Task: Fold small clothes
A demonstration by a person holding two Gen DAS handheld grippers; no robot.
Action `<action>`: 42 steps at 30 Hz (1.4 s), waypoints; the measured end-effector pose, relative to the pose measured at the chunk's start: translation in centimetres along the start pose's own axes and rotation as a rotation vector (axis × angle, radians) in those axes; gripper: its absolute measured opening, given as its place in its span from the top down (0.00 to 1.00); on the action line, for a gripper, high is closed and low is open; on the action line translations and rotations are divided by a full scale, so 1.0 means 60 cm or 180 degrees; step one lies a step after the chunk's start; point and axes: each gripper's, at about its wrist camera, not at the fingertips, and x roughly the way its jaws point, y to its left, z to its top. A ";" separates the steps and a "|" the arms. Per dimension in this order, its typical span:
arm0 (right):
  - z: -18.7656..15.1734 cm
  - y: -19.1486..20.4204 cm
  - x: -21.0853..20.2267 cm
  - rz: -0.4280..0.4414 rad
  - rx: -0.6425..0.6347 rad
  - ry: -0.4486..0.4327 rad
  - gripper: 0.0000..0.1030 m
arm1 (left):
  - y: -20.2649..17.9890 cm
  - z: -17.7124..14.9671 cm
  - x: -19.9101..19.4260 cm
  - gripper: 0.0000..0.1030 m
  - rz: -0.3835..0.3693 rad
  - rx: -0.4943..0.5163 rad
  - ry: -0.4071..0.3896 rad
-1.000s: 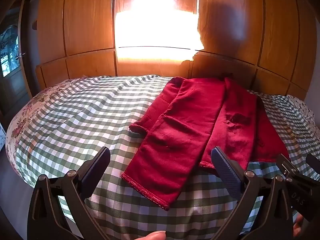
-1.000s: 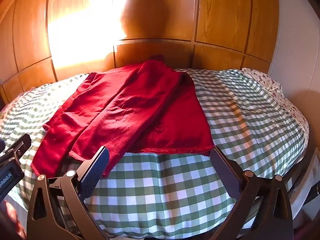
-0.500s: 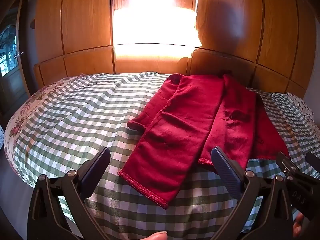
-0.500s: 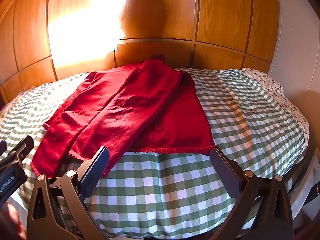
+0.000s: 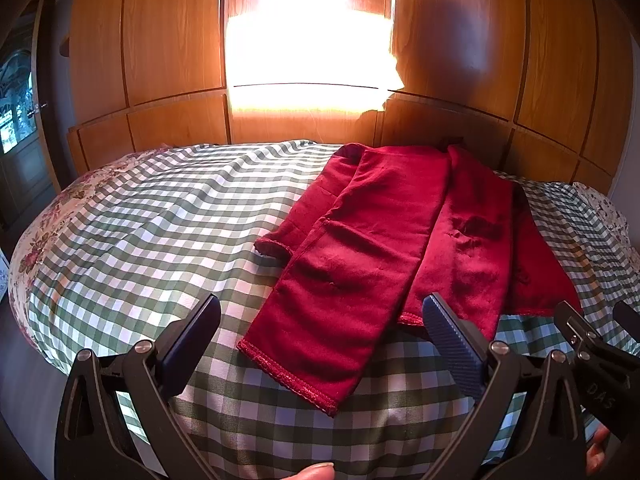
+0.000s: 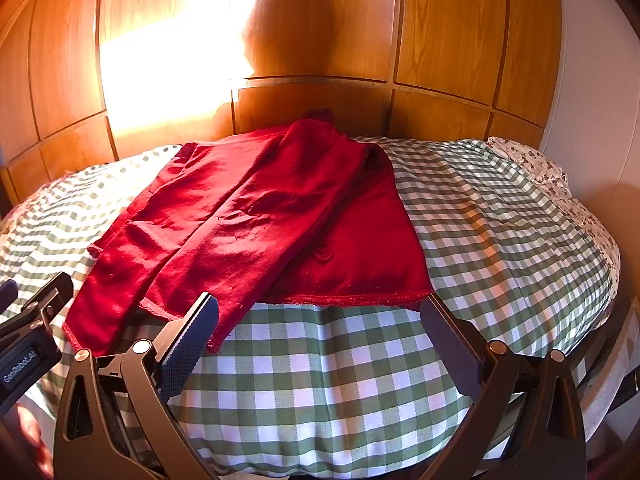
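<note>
We find our left gripper (image 5: 320,336) and right gripper (image 6: 320,332) both spread wide, grasping nothing; the red garment (image 6: 256,224) lies just ahead of each on the checked bedcover (image 6: 480,232).

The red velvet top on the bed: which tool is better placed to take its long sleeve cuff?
Probably the left tool: the red velvet top has that cuff directly between its open fingers; the right tool faces the hem.

The red velvety garment (image 5: 384,248) lies spread on the green-and-white checked bedcover (image 5: 160,232), toward its right half, with the wooden panelled wall (image 5: 168,40) behind. Both sleeves lie folded over its body. The left gripper (image 5: 320,344) hangs before its near hem, the right gripper (image 6: 316,340) beside it, apparently clear of the cloth.
</note>
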 end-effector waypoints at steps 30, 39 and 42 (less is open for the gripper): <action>0.002 0.002 0.000 0.0022 0.0007 -0.0011 0.03 | -0.003 -0.001 0.003 0.02 0.0009 0.0007 0.0001; 0.001 0.004 0.000 0.0031 0.0013 -0.0008 0.03 | -0.003 0.000 0.004 0.02 0.0010 0.0006 0.0009; 0.001 0.004 0.002 0.0037 0.0012 0.0009 0.03 | -0.004 -0.001 0.004 0.02 0.0006 0.0008 0.0011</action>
